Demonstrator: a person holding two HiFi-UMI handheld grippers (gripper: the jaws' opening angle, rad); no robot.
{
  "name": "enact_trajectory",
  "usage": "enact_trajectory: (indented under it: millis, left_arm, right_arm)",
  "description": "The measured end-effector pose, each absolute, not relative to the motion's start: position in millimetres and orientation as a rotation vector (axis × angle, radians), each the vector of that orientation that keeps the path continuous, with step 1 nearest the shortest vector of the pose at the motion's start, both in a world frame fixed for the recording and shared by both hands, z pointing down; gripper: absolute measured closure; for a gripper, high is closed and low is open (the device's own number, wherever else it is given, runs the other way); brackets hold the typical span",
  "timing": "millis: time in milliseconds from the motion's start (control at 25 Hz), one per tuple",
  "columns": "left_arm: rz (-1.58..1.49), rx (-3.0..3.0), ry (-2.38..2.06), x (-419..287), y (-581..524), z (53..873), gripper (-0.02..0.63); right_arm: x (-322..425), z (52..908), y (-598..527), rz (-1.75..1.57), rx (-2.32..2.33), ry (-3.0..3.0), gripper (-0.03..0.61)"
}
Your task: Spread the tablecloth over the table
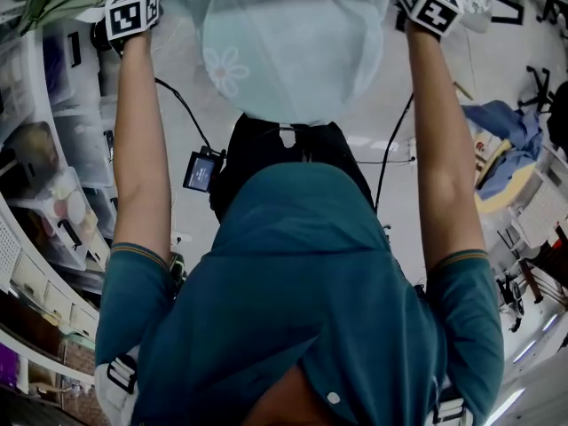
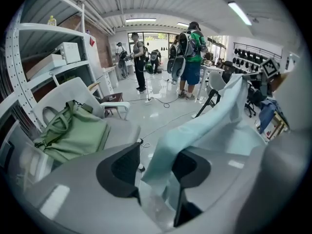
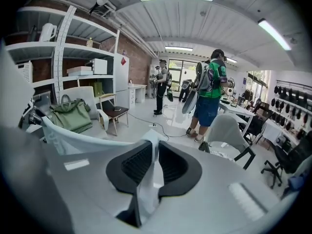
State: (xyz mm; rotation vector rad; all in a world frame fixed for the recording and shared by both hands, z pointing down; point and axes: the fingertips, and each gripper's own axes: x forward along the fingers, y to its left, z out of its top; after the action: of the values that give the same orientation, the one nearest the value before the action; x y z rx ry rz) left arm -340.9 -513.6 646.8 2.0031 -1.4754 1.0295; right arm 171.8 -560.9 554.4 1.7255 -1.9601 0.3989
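Busy workshop, tablecloth (image 1: 293, 51), green bag (image 2: 73, 130), chair (image 3: 228, 129)

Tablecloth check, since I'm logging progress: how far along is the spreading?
Done: the thin pale-mint daisy-print tablecloth hangs between both grippers. In hand: the right gripper clamps its edge; the left gripper stands open, cloth loose between its pads. Left: laying it over the table, which no view shows.

Head view down; gripper views roomward (all share tablecloth (image 1: 293, 51)).
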Motion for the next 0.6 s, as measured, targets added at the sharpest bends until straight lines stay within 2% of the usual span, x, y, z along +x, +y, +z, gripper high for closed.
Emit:
enact_trajectory:
  millis: [80, 280, 520, 600]
  left_arm:
    - [1.041, 1.989, -1.446, -342, -510, 656, 0.419]
    - [1.037, 1.988, -1.454, -346, -507, 655, 0.42]
    - [1.003, 2.017, -1.48, -342, -504, 641, 0.425]
    - [0.994, 2.032, -1.488, -338, -503, 634, 0.428]
  right_arm:
    - [172, 567, -559, 0.433, 1.698, -1.939, 0.539]
    - [166, 584, -549, 0.521, 1.641, -1.913, 0.478]
    - [164, 602, -540, 0.598, 1.585, -1.854, 0.455]
    - [169, 612, -535, 0.633, 1.561, -1.807, 0.398]
